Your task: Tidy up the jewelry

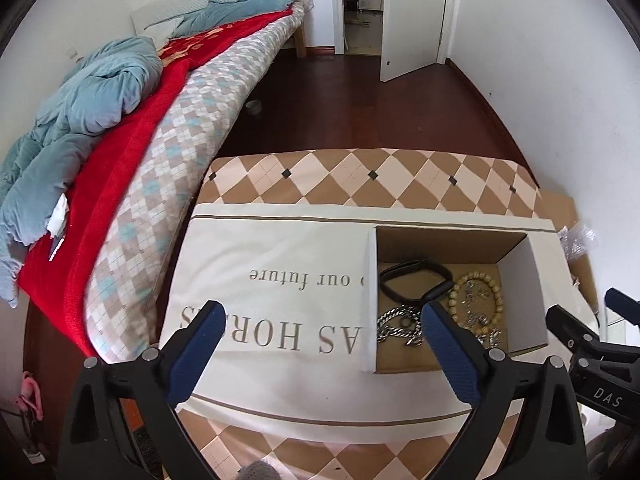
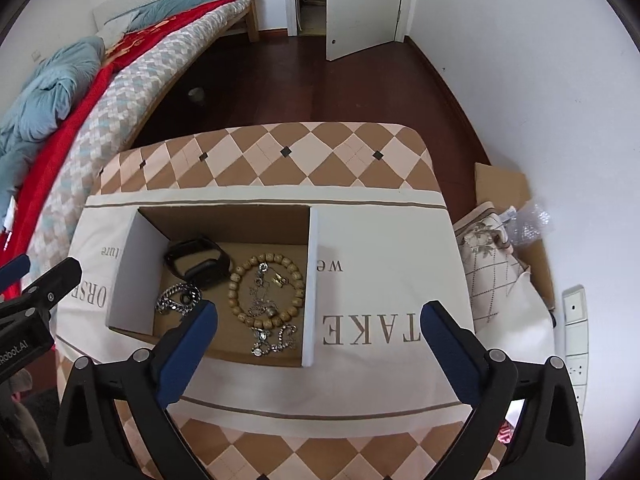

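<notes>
Left tool [image 1: 322,318] agape, jewelry box [image 2: 313,280], bed [image 1: 168,168] alongside

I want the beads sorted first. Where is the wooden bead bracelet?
The wooden bead bracelet lies in the cardboard box, right of the black watch.

We hold our left gripper [image 1: 322,320] low and level, its two blue-padded fingers [image 1: 200,344] spread wide with nothing between them. Our right gripper [image 2: 318,322] sits just beside it at about the same height, spread just as wide and likewise holding nothing, both pointing forward.
</notes>
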Available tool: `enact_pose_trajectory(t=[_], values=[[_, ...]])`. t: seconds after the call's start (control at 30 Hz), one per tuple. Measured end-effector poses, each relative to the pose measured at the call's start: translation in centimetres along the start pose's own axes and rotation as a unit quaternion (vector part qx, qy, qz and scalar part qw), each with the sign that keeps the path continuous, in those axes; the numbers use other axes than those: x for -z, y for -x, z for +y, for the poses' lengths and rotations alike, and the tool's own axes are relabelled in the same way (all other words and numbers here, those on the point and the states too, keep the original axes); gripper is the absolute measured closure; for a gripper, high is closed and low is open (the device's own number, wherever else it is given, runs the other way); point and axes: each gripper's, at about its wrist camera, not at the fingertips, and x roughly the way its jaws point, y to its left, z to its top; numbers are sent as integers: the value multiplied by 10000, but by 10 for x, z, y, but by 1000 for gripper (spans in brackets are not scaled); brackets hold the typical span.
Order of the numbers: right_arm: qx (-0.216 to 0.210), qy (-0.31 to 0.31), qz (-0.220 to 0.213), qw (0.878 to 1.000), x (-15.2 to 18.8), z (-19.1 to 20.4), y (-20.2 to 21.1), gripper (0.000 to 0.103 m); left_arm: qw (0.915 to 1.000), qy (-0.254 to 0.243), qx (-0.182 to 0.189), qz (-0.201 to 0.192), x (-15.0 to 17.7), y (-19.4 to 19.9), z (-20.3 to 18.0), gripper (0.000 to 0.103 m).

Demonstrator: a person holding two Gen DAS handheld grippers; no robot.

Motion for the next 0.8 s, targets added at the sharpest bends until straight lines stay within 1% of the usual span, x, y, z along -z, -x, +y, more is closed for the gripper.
enact_pose_trajectory(t=[0.2, 0.3, 0.37, 0.43, 0.53, 0.7, 0.8], values=[[169, -49, -124, 9998, 9, 2, 12, 0, 9998, -4, -160, -97, 10, 12, 2, 1], [233, -48, -225, 9995, 14, 3, 26, 0, 9998, -11, -142, -166, 15, 25, 3, 1], [249, -53, -289, 9993, 18, 3, 37, 0, 9998, 1, -50, -208, 18, 35, 2, 1], [283, -83, -375, 9989, 23, 3, 51, 0, 9996, -42, -12, -264, 23, 48, 0, 1], [401, -99, -617, 9972, 34, 2, 81, 0, 9992, -70, 45, -404, 31, 70, -3, 1], [427, -162, -910, 9948, 48, -7, 127, 0, 9983, -24, 139, -561, 40, 106, -4, 1], [395, -172, -1073, 9933, 58, -9, 158, 0, 9971, 18, 143, -741, 45, 137, -1, 1]])
